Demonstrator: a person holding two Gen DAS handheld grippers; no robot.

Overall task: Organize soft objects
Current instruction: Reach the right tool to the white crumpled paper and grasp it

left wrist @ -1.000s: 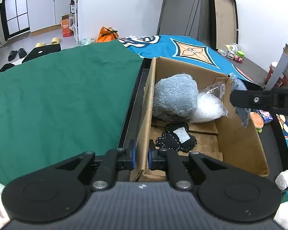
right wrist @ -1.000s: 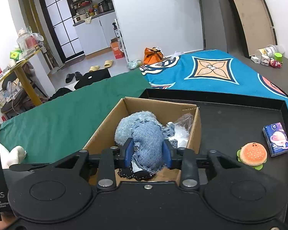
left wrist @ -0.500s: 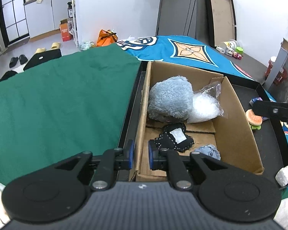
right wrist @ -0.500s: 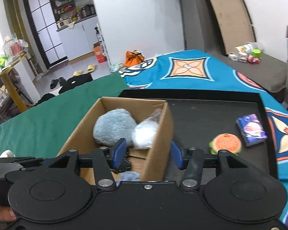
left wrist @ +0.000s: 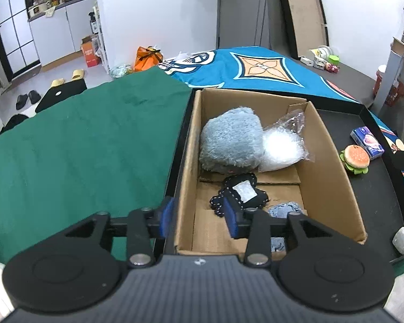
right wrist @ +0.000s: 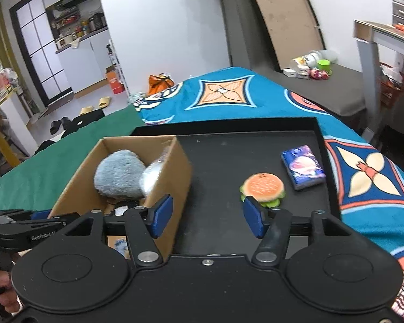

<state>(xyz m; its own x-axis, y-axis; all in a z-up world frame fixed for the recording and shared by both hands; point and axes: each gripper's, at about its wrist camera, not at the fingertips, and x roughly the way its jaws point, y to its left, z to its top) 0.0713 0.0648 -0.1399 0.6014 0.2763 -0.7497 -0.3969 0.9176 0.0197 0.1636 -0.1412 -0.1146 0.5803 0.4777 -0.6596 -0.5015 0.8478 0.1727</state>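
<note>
My right tongs (right wrist: 206, 216) have just been opening, empty; the burger plush (right wrist: 263, 188) sits just ahead, slightly right, on the black tray (right wrist: 218, 161). Left tongs (left wrist: 199, 220), also just opened, straddle the cardboard box (left wrist: 328, 177) wall, farther off.

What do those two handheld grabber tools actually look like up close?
Both are matte black plastic. The left gripper and right gripper each have two angular fingers tipped with blue pads, silver pivot bolts, round discs either side and a ribbed body at the rear. Seen from the right wrist, the left one bears small white lettering.
</note>
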